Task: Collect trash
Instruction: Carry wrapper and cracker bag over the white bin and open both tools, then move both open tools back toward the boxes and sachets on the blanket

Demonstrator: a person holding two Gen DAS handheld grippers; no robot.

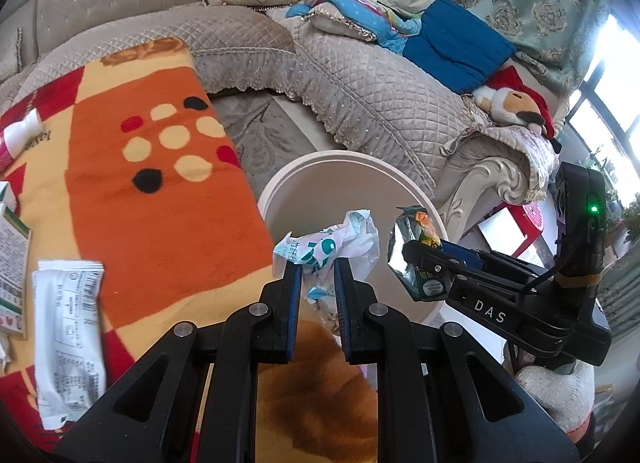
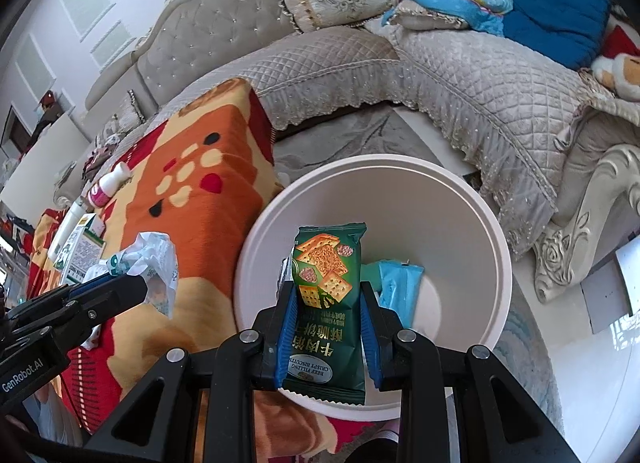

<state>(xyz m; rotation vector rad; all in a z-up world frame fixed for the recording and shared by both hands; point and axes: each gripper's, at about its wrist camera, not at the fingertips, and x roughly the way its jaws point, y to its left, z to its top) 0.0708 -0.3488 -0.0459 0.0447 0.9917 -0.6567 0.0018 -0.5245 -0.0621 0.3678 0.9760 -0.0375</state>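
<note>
My left gripper [image 1: 317, 269] is shut on a crumpled white and teal wrapper [image 1: 328, 243], held beside the near rim of the white bin [image 1: 320, 161]. That wrapper [image 2: 154, 263] and the left gripper [image 2: 142, 283] show at the left of the right wrist view, over the orange blanket. My right gripper [image 2: 328, 289] is shut on a green biscuit packet [image 2: 326, 303], hanging over the bin [image 2: 460, 199]. A light blue wrapper [image 2: 400, 289] lies inside the bin. In the left wrist view the right gripper [image 1: 410, 251] holds the green packet [image 1: 416, 251] over the bin.
An orange, red and yellow blanket [image 1: 160, 199] covers the surface at left, with a white packet [image 1: 68, 343], cartons [image 1: 10, 255] and a small white bottle [image 2: 108, 183] on it. A quilted beige sofa [image 1: 380, 95] curves behind the bin. A gloved hand [image 1: 556, 395] holds the right gripper.
</note>
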